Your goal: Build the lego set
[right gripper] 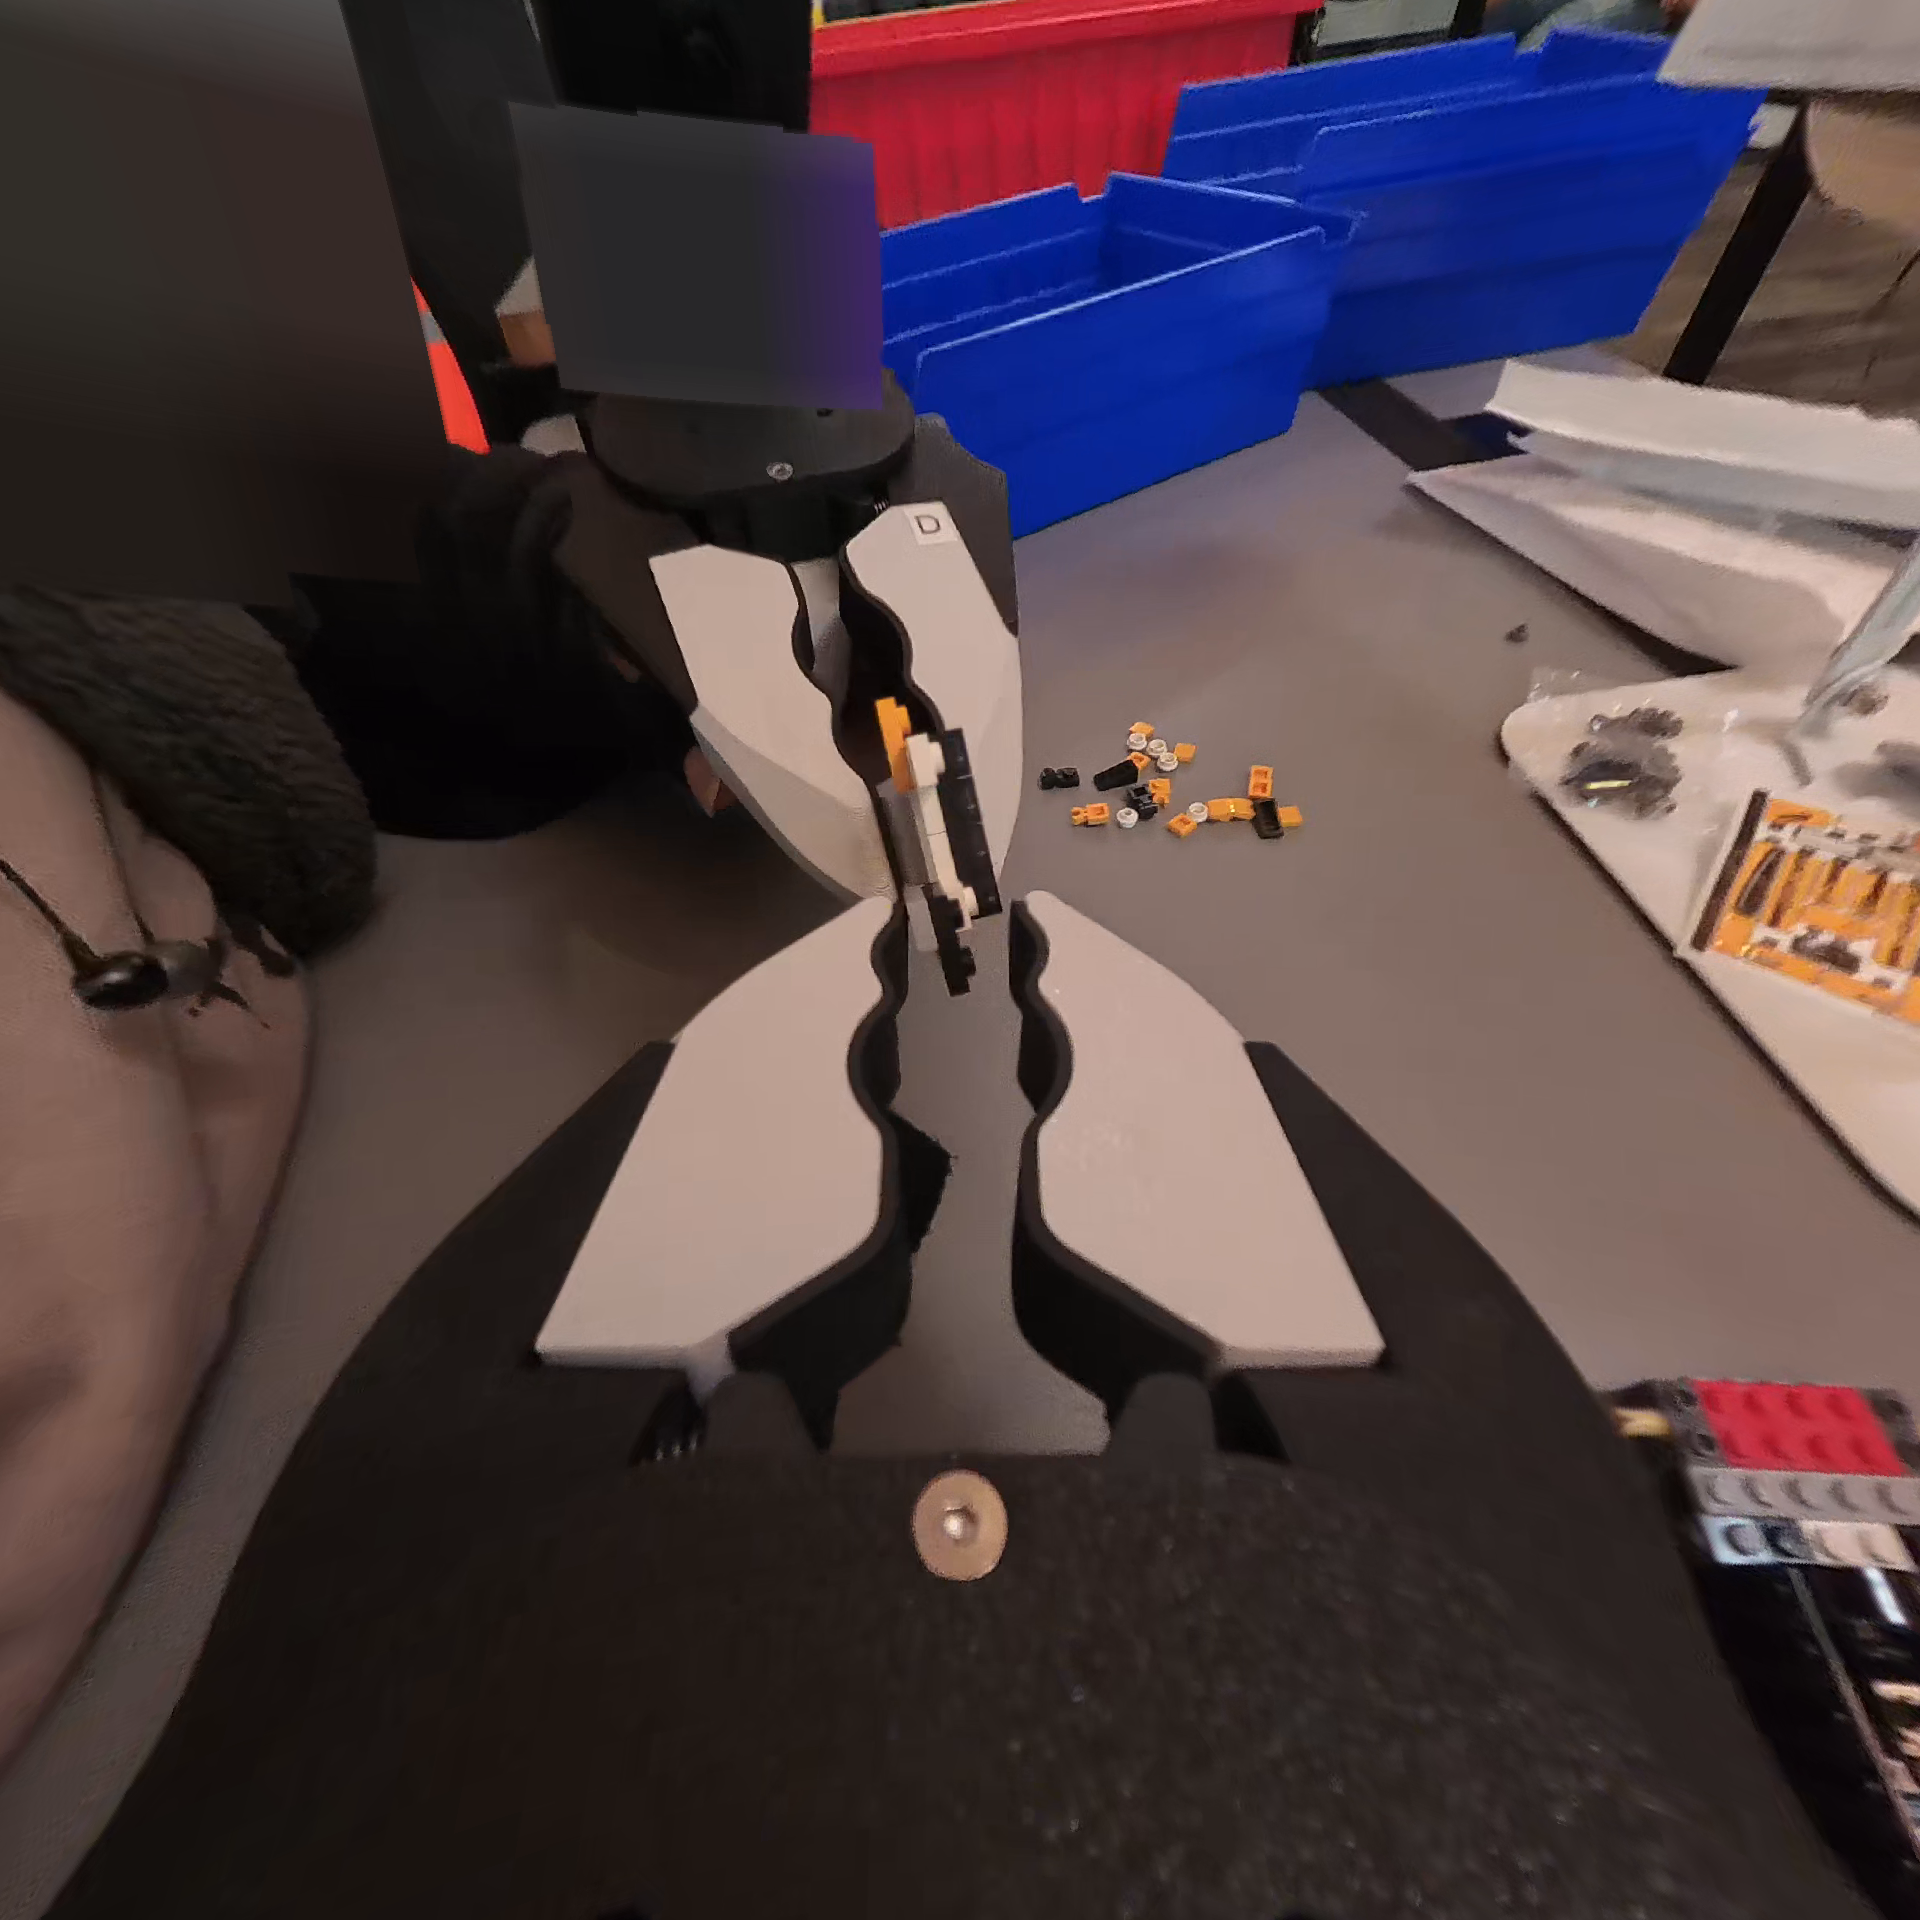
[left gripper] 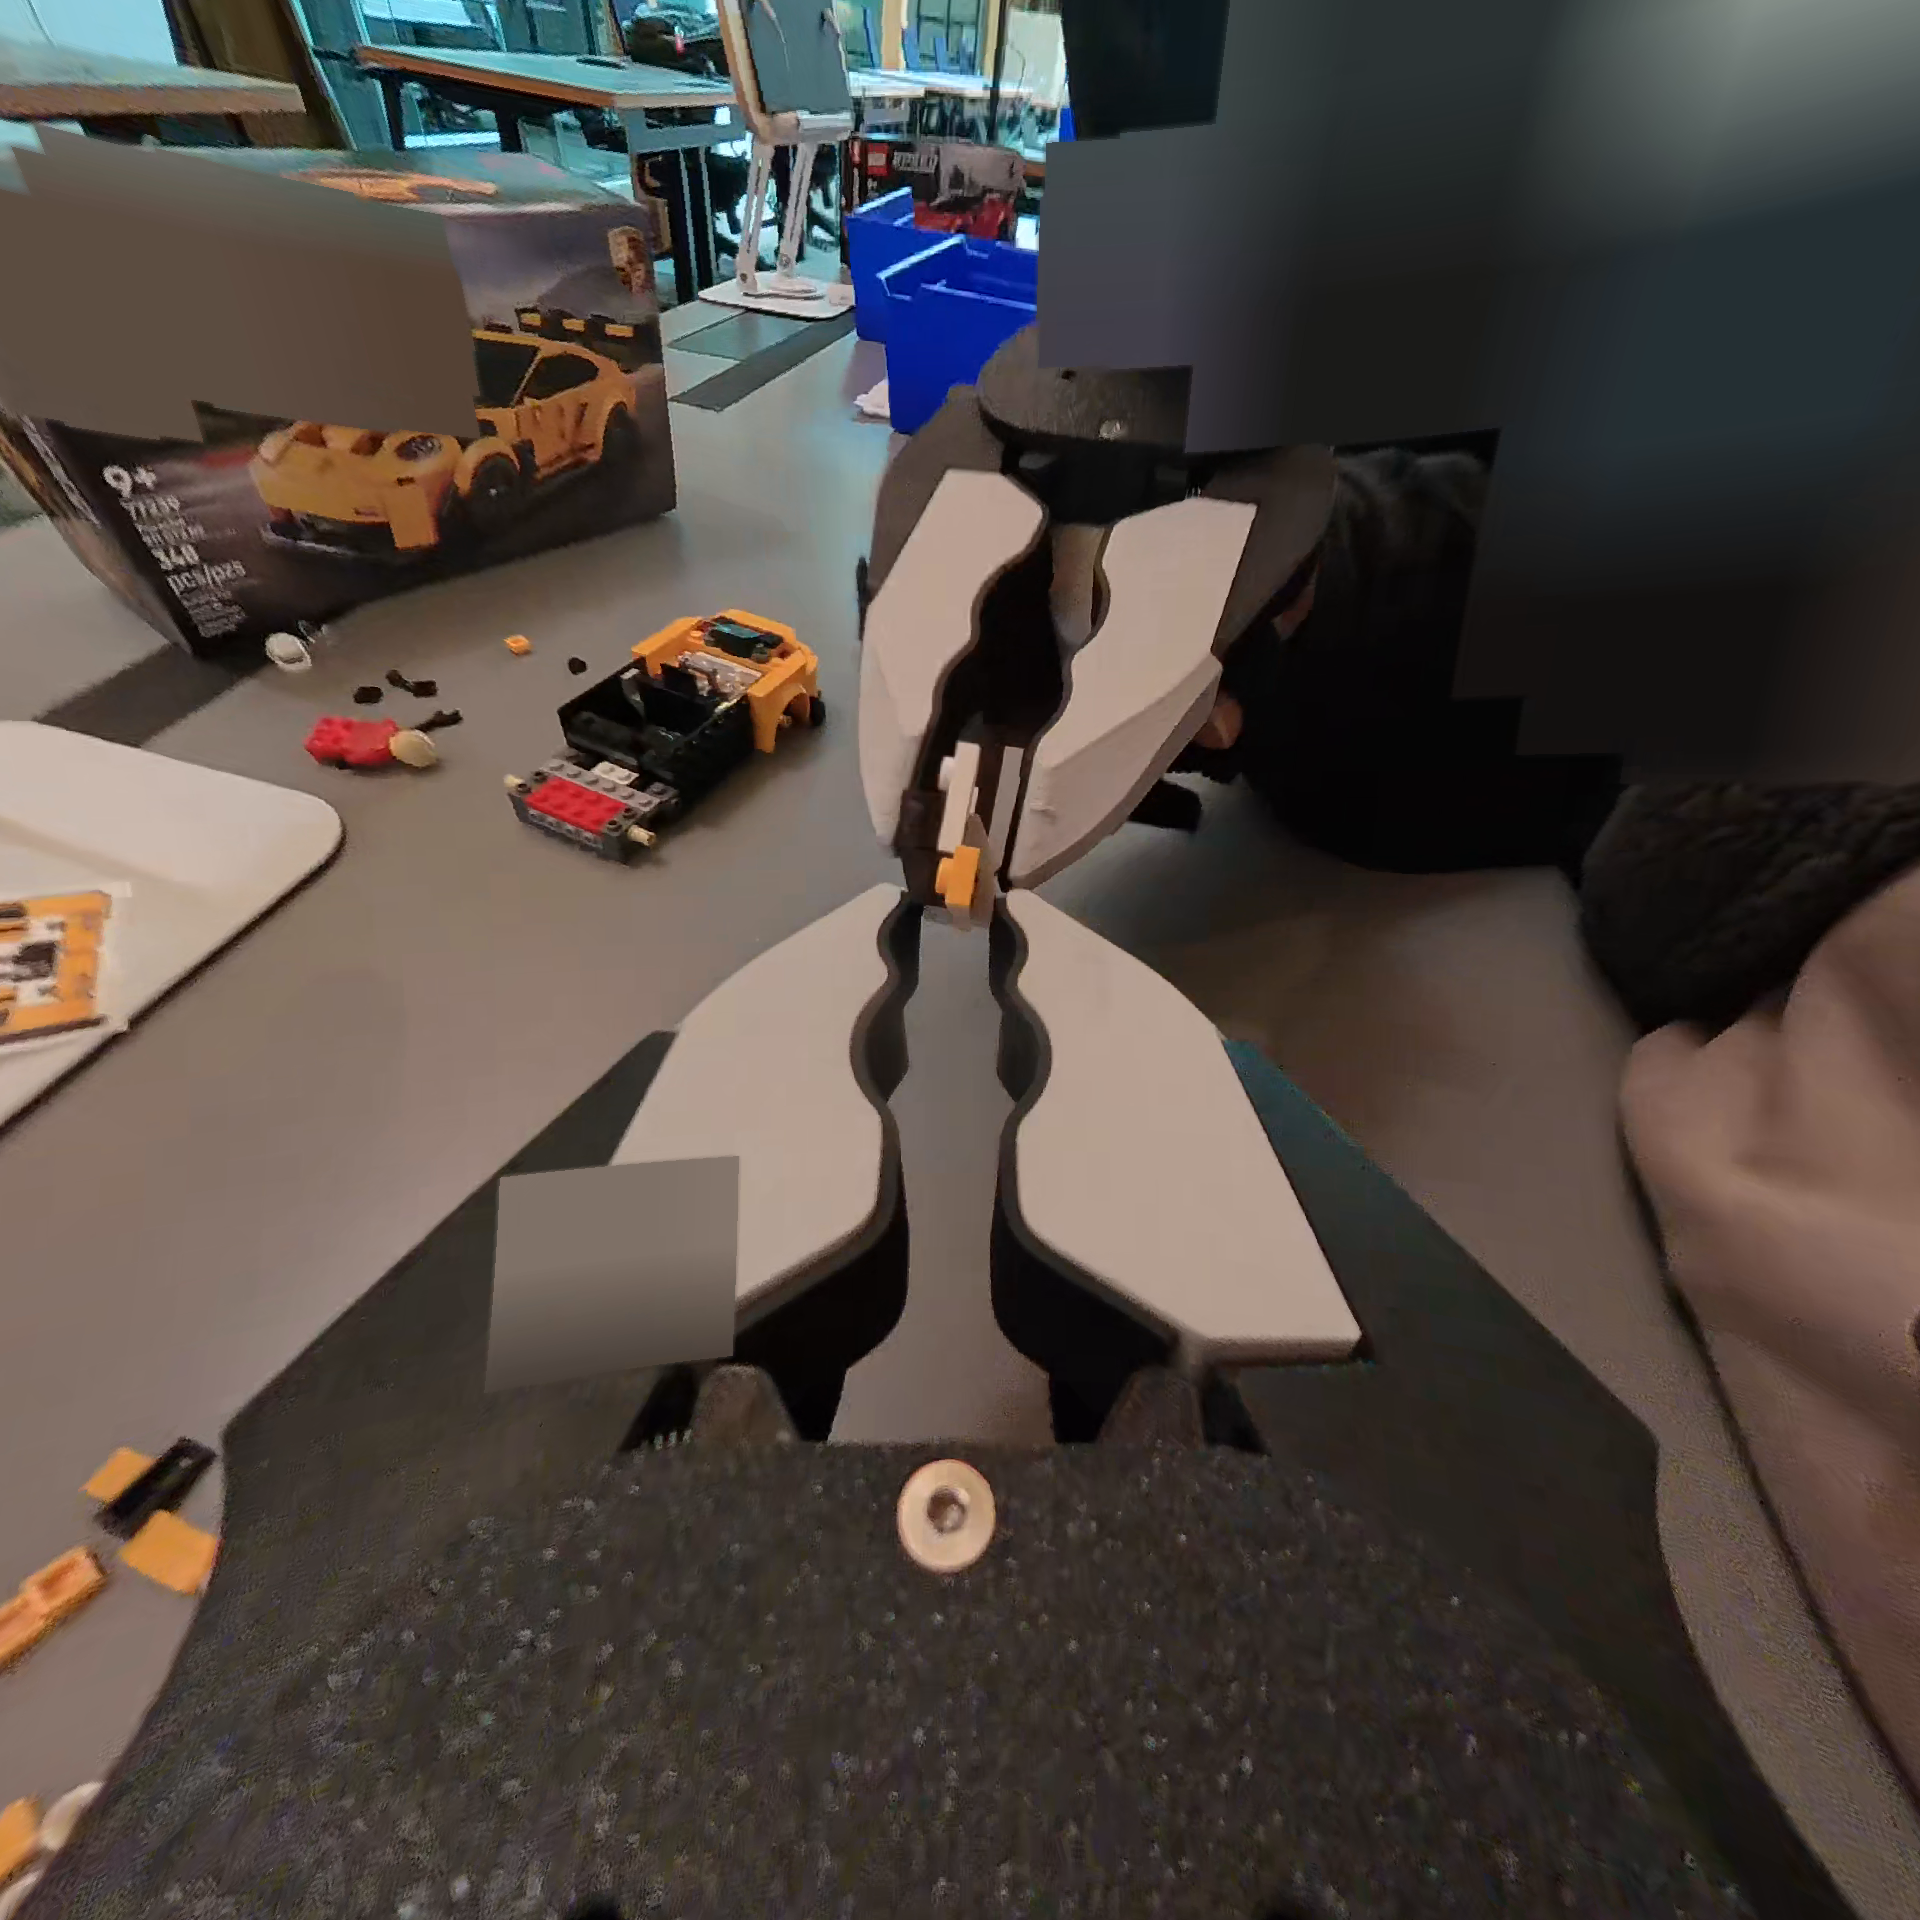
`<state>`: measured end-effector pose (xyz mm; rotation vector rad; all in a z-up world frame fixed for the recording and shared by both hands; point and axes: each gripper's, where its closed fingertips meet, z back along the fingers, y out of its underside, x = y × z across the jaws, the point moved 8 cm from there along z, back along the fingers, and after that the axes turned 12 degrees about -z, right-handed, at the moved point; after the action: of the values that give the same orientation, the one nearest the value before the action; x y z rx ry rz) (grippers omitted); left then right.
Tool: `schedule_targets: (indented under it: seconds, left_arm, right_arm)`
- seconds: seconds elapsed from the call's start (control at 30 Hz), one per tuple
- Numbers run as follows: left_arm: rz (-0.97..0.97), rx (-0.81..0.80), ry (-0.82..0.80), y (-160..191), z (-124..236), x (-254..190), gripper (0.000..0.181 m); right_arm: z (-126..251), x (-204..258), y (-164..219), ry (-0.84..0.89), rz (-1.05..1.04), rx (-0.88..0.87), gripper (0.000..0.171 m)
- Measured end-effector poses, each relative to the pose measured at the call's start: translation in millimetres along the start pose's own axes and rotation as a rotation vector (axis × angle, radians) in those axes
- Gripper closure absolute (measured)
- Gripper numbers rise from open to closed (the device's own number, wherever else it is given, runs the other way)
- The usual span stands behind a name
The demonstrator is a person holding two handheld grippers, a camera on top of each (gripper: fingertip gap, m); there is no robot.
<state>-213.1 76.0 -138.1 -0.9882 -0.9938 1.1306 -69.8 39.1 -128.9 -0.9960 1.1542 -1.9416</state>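
Note:
A small sub-assembly (left gripper: 956,868) of white, black and orange pieces is held upright above the grey table, between two grippers that meet tip to tip. My left gripper (left gripper: 951,902) closes on one end of it. My right gripper (right gripper: 954,909) closes on the other end, where a black plate (right gripper: 951,961) sticks into its gap. In the right wrist view the sub-assembly (right gripper: 920,790) shows an orange clip on top. The partly built orange and black car (left gripper: 665,727) stands on the table to the left, apart from both grippers; its red-studded end also shows in the right wrist view (right gripper: 1808,1455).
The set's box (left gripper: 416,488) stands at the back left. Loose orange, black and grey pieces (right gripper: 1184,790) lie behind the grippers, and more (left gripper: 135,1527) near the left gripper's base. A sticker sheet (right gripper: 1808,914), parts bags (right gripper: 1621,769) and blue bins (right gripper: 1143,332) are around. A person's sleeves are close by. Left and right tips are no more than a few centimetres apart.

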Motion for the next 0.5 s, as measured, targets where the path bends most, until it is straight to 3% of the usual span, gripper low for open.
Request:
schedule_targets:
  seconds: [0.27,0.4,0.5]
  left_arm:
    - [-0.206,0.079,-0.05,0.5,-3.5,-8.5,0.169]
    - [-0.201,0.097,-0.027,4.6,-3.2,-7.7,0.169]
    - [-0.191,0.092,-0.023,6.0,-1.6,-5.3,0.159]
  right_arm:
    - [0.6,8.5,6.7,0.098,0.267,0.054,0.155]
    - [0.5,6.5,9.4,0.11,0.273,0.061,0.155]
    - [2.4,3.0,10.7,0.134,0.278,0.08,0.156]
